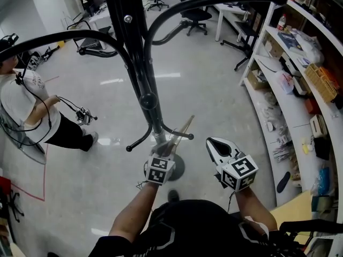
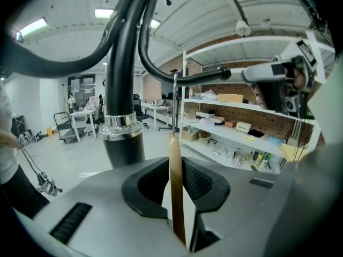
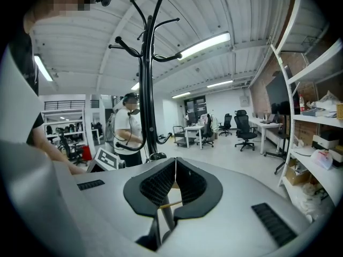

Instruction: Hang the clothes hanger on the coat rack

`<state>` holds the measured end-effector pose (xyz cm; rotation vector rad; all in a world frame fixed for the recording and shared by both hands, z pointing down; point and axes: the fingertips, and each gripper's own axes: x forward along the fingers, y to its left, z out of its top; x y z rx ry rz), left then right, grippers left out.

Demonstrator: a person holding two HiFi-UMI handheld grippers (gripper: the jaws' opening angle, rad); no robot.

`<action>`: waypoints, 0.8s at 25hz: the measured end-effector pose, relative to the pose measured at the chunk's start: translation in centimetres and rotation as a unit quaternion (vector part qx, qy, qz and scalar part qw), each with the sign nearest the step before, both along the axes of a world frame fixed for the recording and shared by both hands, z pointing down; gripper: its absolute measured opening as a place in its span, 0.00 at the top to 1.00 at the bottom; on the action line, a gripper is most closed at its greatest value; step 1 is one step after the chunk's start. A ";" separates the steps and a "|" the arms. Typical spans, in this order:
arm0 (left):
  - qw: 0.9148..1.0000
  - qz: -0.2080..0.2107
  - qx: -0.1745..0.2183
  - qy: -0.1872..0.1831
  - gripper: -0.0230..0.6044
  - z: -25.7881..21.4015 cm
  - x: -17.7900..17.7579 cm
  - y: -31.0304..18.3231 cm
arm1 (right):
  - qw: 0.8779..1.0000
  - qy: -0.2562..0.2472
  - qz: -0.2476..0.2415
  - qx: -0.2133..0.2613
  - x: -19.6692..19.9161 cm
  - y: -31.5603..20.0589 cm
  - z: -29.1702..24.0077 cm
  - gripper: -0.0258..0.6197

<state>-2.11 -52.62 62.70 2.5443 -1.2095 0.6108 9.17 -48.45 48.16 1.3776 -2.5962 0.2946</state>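
Coat rack (image 1: 143,63): black, with curved arms, stood on the floor. Wooden clothes hanger (image 2: 177,197): not yet hung, was held edge-on just beside the rack's pole. Left gripper (image 1: 163,154): was clamped on the hanger. Right gripper (image 3: 175,162): jaws were together, empty.

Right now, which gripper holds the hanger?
The left gripper: its jaws clamp the wooden hanger. The right gripper is shut, clear of it.

Operator wore a black short-sleeved top (image 1: 185,221). Left claw (image 1: 168,148) and right claw (image 1: 211,142) had pale grey shells, black pads (image 2: 203,183), black-and-white marker cubes (image 1: 159,171).
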 end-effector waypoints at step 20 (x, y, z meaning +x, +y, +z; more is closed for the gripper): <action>0.998 -0.020 0.031 0.049 0.78 -2.8 -1.3 1.4 | 0.999 -0.010 0.022 0.026 2.6 3.0 -1.7 0.95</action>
